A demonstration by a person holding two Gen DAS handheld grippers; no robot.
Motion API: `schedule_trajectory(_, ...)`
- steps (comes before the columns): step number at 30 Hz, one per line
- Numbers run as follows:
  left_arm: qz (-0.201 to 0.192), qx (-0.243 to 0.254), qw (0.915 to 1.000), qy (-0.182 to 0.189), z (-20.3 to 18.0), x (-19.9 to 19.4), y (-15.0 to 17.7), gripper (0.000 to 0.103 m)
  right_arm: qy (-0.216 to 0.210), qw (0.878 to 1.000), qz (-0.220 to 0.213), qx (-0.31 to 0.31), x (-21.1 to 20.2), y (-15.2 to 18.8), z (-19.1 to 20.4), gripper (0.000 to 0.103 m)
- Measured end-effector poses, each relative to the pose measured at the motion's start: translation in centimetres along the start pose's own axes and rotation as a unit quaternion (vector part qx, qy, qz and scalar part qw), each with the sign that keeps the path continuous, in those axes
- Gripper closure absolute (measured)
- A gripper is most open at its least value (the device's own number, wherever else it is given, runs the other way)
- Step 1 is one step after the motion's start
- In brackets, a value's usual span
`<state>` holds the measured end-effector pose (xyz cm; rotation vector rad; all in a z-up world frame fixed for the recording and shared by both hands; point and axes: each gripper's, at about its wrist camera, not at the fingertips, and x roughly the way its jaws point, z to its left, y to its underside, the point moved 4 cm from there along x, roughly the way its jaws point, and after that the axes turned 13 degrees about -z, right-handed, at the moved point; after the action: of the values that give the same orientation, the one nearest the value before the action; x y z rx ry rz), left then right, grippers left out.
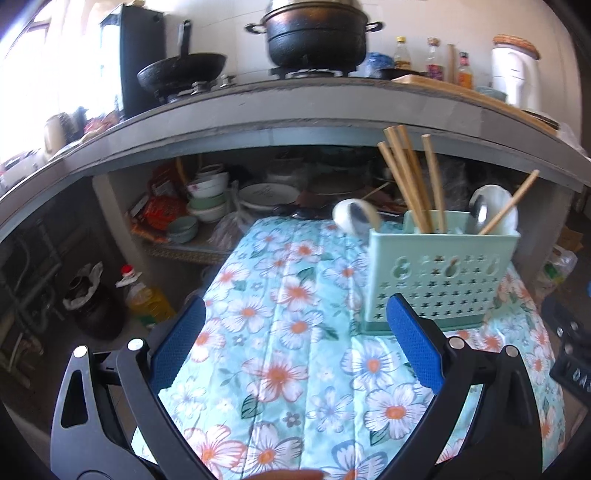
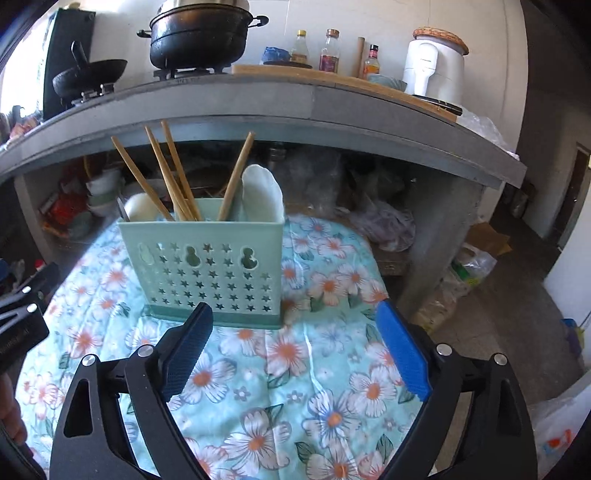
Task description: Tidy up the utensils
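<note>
Both grippers, left (image 1: 297, 317) and right (image 2: 297, 321), stand spread and empty above the cloth (image 2: 295, 369). The caddy (image 2: 207, 266) holds chopsticks (image 2: 173, 177) and spoons (image 2: 262, 195).

Mint utensil holder (image 2: 201, 266): upright on floral tablecloth (image 2: 295, 373). Inside holder: wooden chopsticks (image 2: 173, 177) leaning, white spoons (image 2: 262, 192). Right gripper (image 2: 295, 314): just in front of holder, fingers (image 2: 400, 350) spread wide, nothing between. Behind holder: grey counter (image 2: 258, 99), black pot (image 2: 199, 35).

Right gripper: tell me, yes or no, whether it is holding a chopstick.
No. The right gripper stands open and empty, and the chopsticks stand in the green holder.
</note>
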<state>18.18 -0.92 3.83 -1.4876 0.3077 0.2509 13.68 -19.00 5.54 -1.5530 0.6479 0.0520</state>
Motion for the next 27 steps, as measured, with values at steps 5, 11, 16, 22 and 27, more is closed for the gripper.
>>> schedule_trajectory(5, 0.001, -0.012, 0.9997, -0.021, 0.9, 0.0, 0.0, 0.009, 0.007, 1.000, 0.003, -0.009, -0.1, 0.0, 0.1, 0.013)
schedule_trajectory(11, 0.003, -0.010, 0.9995, -0.030, 1.2, 0.0, 0.0, 0.009, 0.012, 1.000, 0.006, -0.006, -0.4, 0.0, 0.1, 0.012)
schedule_trajectory(16, 0.005, -0.007, 0.9995, -0.030, 1.1, 0.1, 0.0, 0.009, 0.013, 1.000, 0.008, -0.001, -0.3, 0.0, -0.1, 0.012)
schedule_trajectory(22, 0.011, -0.005, 0.9995, -0.029, 1.0, 0.3, 0.1, 0.009, 0.011, 1.000, 0.009, 0.004, -0.3, -0.1, -0.1, 0.012)
schedule_trajectory(27, 0.012, -0.004, 0.9995, -0.030, 1.1, 0.4, 0.1, 0.009, 0.006, 1.000, 0.011, 0.004, -0.2, -0.1, 0.2, 0.012)
